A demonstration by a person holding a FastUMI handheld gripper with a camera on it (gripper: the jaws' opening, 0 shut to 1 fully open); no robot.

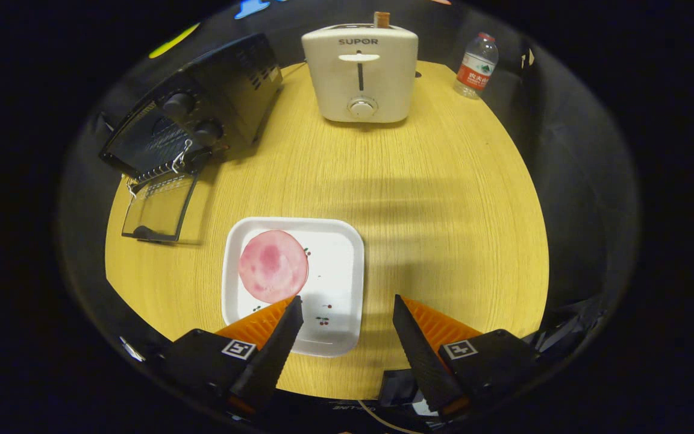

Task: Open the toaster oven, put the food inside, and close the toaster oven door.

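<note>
gripper view looks down on the toaster oven [202,114], a dark box with two knobs, sitting at the far left of the round wooden table [419,199]. its glass door [157,208] is already dropped open and lies flat on the tabletop in front of it, with the wire rack showing at the mouth. nearer to me, a white square plate [338,265] with little cherry prints rests on the table, and the food, a round pink slice of meat [273,266], lies on the plate's left half.

my gripper [347,308] hangs over the near rim of the plate with its fingers spread wide and nothing between them. my left finger's tip sits just at the near edge of the slice; i cannot tell whether it touches. my right finger is off the plate, over bare wood just beside its right rim.

well beyond the plate, a cream pop-up toaster [359,72] stands at the far side of the table. a water bottle [476,65] with a red label stands to its right, near the table's edge.
</note>
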